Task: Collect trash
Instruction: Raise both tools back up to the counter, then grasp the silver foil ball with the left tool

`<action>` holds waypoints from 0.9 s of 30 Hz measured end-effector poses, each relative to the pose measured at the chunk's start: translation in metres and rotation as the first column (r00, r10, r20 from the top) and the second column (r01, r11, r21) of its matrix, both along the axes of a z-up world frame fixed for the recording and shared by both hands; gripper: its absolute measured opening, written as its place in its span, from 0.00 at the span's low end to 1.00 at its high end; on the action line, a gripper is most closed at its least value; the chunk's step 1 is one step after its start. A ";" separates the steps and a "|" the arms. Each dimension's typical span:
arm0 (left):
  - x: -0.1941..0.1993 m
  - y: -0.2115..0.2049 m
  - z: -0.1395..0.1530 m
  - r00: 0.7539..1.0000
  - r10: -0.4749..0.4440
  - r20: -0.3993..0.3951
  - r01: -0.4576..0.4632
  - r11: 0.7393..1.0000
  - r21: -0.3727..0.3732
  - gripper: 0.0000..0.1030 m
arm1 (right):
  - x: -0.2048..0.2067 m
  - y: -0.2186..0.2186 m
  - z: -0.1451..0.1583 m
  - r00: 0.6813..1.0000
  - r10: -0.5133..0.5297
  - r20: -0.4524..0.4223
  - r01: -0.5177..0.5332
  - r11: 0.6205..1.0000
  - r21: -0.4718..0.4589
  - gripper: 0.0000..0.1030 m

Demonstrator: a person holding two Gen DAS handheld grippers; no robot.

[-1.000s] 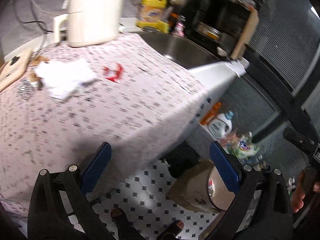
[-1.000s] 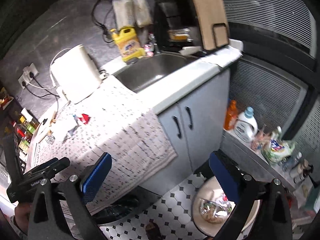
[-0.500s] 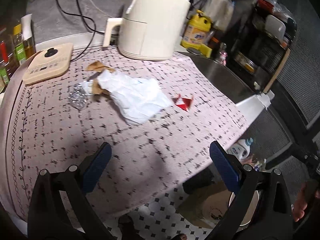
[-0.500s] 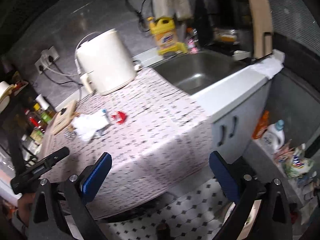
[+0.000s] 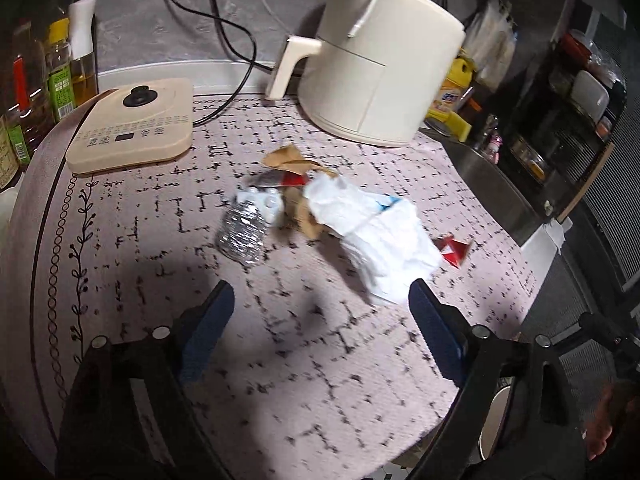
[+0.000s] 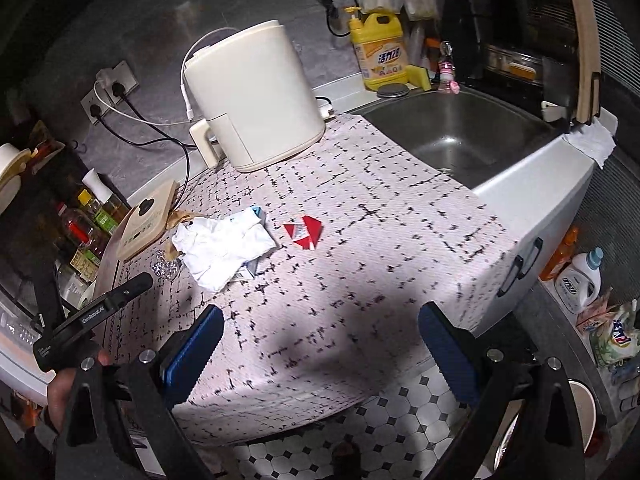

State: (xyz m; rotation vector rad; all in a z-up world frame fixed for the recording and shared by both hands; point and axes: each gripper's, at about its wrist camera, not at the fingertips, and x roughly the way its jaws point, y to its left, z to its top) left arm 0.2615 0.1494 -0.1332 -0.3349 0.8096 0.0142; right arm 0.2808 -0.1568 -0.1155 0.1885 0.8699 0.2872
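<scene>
Left gripper [image 5: 320,312] closing, empty, above crumpled white paper [image 5: 380,240]; right gripper [image 6: 320,332] wide, empty, over tablecloth [image 6: 360,240].

On the tablecloth [image 5: 140,240], crumpled tissue [image 5: 380,236] lies between foil ball [image 5: 242,232] and torn wrapper [image 5: 454,249]; air fryer [image 5: 380,68] behind, sink [image 6: 460,136] right of it

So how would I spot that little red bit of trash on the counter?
Find the big cream air fryer on the pink patterned cloth. In front of it lies crumpled white paper; just beside that, toward the steel sink, sits the small red-and-white folded wrapper, alone and the only red piece.
</scene>
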 end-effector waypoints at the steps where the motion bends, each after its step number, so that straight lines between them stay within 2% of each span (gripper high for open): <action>1: 0.004 0.006 -0.002 1.000 0.000 -0.005 0.000 1.000 -0.004 0.82 | 0.003 0.006 -0.001 1.000 -0.001 -0.003 0.001 1.000 -0.003 0.93; 8: 0.032 0.039 -0.017 0.999 -0.017 -0.040 0.015 0.999 -0.034 0.73 | 0.020 0.043 -0.002 1.000 -0.009 -0.015 0.008 0.999 -0.031 0.93; 15: 0.056 0.053 -0.033 0.996 -0.031 -0.081 0.028 0.999 -0.040 0.66 | 0.029 0.066 -0.009 0.999 -0.009 -0.039 0.007 0.998 -0.055 0.92; 18: 0.063 0.057 -0.040 0.994 -0.042 -0.099 0.037 0.998 -0.047 0.56 | 0.031 0.075 -0.010 0.999 -0.001 -0.044 -0.002 0.998 -0.065 0.92; 19: 0.064 0.058 -0.042 0.993 -0.047 -0.105 0.042 0.998 -0.054 0.45 | 0.032 0.078 -0.010 0.999 0.002 -0.044 -0.005 0.998 -0.066 0.92; 20: 0.065 0.059 -0.044 0.992 -0.053 -0.114 0.046 0.997 -0.060 0.39 | 0.034 0.080 -0.010 0.999 0.004 -0.045 -0.007 0.998 -0.066 0.92; 27: 0.048 0.072 -0.036 0.995 -0.031 -0.090 0.025 0.997 -0.071 0.38 | 0.043 0.109 -0.017 0.997 0.057 -0.058 -0.061 0.996 -0.067 0.92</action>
